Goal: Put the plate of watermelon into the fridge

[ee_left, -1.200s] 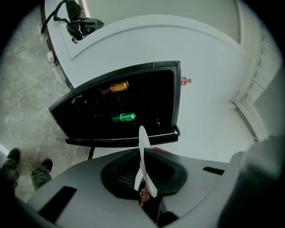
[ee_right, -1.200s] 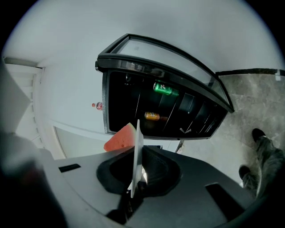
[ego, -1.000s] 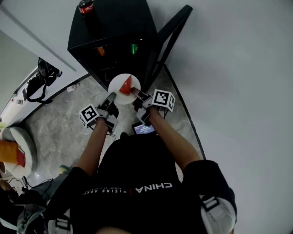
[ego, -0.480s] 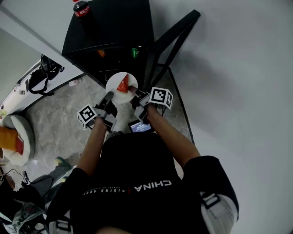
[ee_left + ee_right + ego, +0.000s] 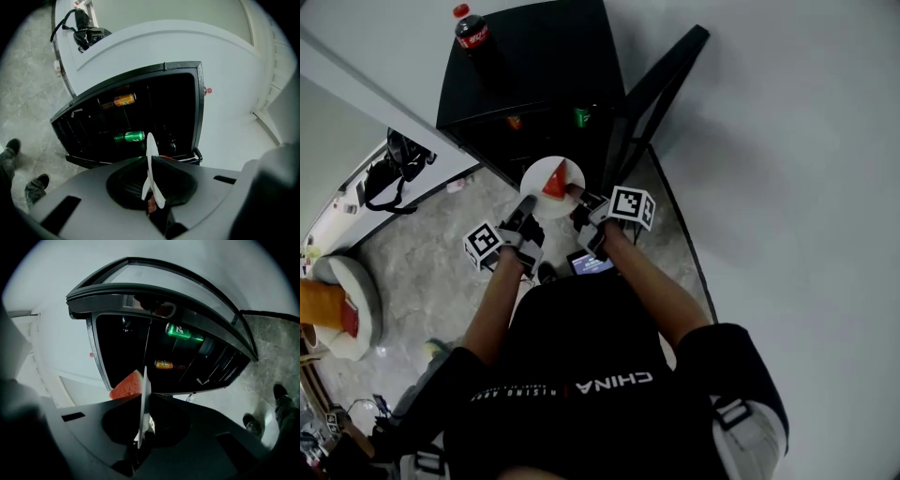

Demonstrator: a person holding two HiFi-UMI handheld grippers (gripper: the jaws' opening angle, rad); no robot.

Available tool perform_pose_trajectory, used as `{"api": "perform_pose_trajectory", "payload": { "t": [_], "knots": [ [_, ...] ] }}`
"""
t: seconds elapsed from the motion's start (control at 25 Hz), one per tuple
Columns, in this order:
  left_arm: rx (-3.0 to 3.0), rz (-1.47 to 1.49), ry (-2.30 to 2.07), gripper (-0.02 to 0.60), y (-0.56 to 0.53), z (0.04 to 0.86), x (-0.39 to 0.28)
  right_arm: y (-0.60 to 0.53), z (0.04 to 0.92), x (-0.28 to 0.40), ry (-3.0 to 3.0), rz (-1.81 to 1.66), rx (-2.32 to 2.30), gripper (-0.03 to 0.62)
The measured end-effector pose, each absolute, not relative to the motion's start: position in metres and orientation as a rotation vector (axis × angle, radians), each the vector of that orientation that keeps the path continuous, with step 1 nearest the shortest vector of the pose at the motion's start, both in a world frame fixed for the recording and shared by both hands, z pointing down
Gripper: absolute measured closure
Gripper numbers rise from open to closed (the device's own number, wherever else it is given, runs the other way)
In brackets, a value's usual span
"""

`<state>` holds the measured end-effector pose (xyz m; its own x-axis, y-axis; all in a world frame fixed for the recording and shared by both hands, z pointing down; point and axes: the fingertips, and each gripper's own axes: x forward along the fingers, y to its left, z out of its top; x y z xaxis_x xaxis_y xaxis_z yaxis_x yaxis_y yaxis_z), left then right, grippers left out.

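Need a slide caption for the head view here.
Person's left gripper and right gripper clamp opposite rims of a white plate carrying a watermelon wedge before the open black fridge.

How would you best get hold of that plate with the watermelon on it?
Take the plate by its thin rim, from two opposite sides, as the left claw and right claw do. It is flat, with the watermelon on top, so only the edge is free.
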<state>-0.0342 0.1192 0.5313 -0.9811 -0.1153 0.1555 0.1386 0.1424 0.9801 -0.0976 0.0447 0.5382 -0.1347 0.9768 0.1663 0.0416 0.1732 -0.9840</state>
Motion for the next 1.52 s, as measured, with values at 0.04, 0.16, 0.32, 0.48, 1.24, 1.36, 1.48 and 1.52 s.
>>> {"api": "perform_pose_trajectory", "payload": {
  "t": [0.04, 0.16, 0.32, 0.48, 1.24, 1.36, 1.48, 1.52],
  "knots": [
    [-0.001, -1.928, -2.225, 0.548, 0.113, 0.528, -0.035, 0.038, 0.535, -0.097, -1.426, 1.167, -1.049, 0.563],
    [0.054, -1.906, -2.233, 0.548, 0.102, 0.522, -0.034, 0.024, 0.532, -0.093, -1.447, 1.203, -1.036, 0.563],
    [0.082, -1.896, -2.225, 0.548, 0.107, 0.52, -0.032, 0.026, 0.53, -0.091, -1.483, 1.203, -1.026, 0.563],
    [0.106, -1.896, -2.216, 0.548, 0.11, 0.518, -0.032, 0.029, 0.528, -0.09, -1.499, 1.207, -1.021, 0.563],
    [0.078, -1.88, -2.215, 0.548, 0.112, 0.522, -0.037, 0.032, 0.529, -0.095, -1.472, 1.218, -1.013, 0.563],
    [0.057, -1.833, -2.238, 0.548, 0.112, 0.524, -0.04, 0.032, 0.531, -0.097, -1.474, 1.213, -1.022, 0.562],
    [0.044, -1.837, -2.245, 0.548, 0.113, 0.524, -0.042, 0.033, 0.534, -0.099, -1.465, 1.223, -1.014, 0.563],
    [0.042, -1.842, -2.246, 0.548, 0.114, 0.524, -0.042, 0.035, 0.535, -0.099, -1.457, 1.232, -1.008, 0.563]
  ]
}}
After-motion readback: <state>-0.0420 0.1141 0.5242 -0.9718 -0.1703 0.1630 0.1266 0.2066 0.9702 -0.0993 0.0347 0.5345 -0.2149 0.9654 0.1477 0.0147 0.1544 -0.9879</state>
